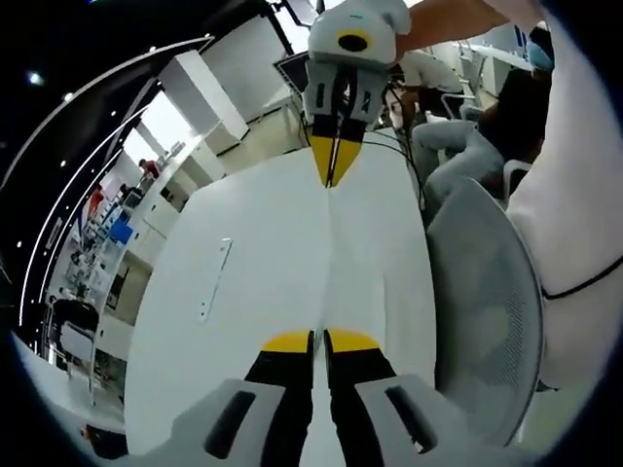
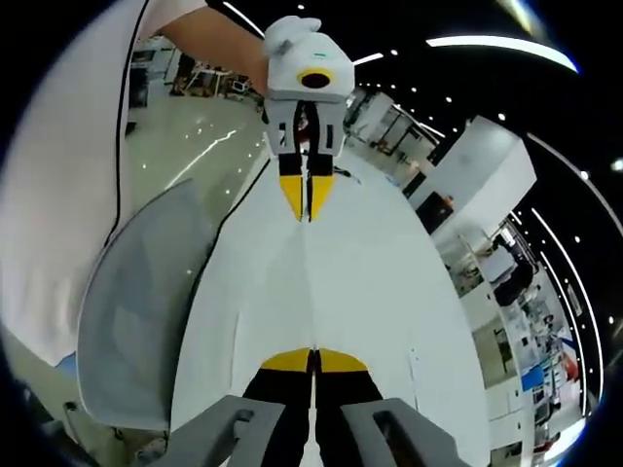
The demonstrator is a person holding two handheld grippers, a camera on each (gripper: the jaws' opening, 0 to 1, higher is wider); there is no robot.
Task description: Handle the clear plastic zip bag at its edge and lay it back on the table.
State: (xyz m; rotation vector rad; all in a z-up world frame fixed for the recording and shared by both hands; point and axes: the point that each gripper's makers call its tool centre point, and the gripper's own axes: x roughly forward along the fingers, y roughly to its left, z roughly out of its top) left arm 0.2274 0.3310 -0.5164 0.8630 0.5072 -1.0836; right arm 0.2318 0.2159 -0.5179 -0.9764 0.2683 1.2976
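Bright office space with desks and ceiling lights surrounded a white table [image 1: 263, 282], with a grey mesh chair [image 1: 487, 311] at its edge. Between the two pairs of tongs a clear plastic zip bag [image 1: 329, 263] stretched above the table, nearly invisible but for a thin seam running from one pair to the other. Left tongs [image 1: 319, 341] were pressed together on one edge of the bag, and right tongs [image 2: 313, 360] were likewise clamped on the opposite edge.
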